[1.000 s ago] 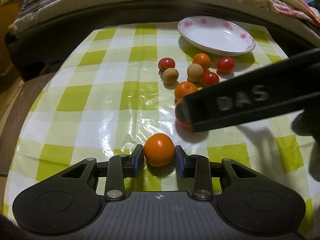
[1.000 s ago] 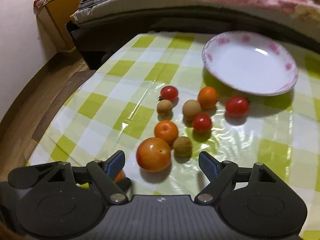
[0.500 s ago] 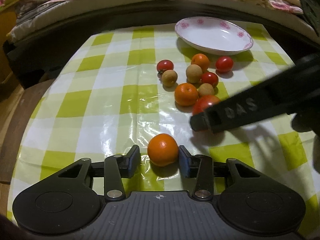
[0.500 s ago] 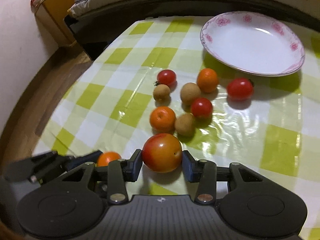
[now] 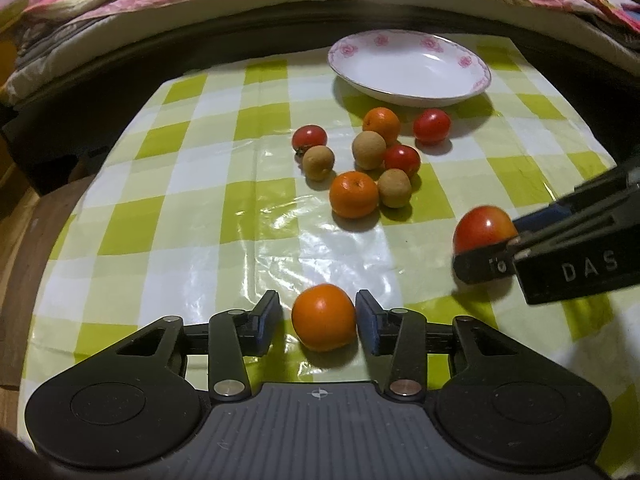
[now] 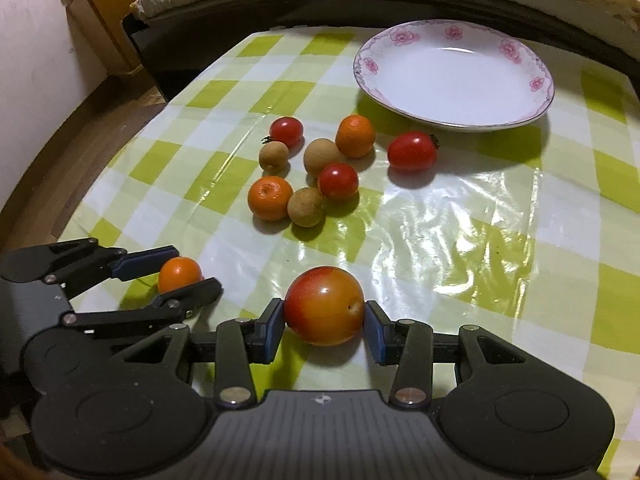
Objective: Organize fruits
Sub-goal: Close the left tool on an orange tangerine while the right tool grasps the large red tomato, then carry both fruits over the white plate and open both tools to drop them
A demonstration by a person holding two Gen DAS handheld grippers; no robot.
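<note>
Down at the near edge of the green-and-white checked plastic tablecloth (image 5: 192, 216), the left gripper (image 5: 318, 322) sits low with a round orange tangerine (image 5: 323, 317) between its 2 blue-padded fingers. The right pad touches the fruit's side, while a narrow gap shows at the left pad, so the jaws stand loosely around it rather than clamped. The tangerine rests on the cloth.

Beside it, the right gripper (image 6: 324, 320) is closed on a large red-and-yellow round fruit (image 6: 324, 305), both pads pressed against its sides; whether the fruit is lifted or touching the cloth cannot be told. From the left wrist view this same fruit (image 5: 485, 227) shows at the right edge, held by black fingers.

Farther back lies a loose cluster of 8 small fruits: 3 red cherry tomatoes (image 6: 412, 150), 2 small oranges (image 6: 270, 197) and 3 tan longans (image 6: 306, 207). Behind them, well apart from both grippers, sits a white shallow plate with pink flowers on its rim (image 6: 536, 80).
</note>
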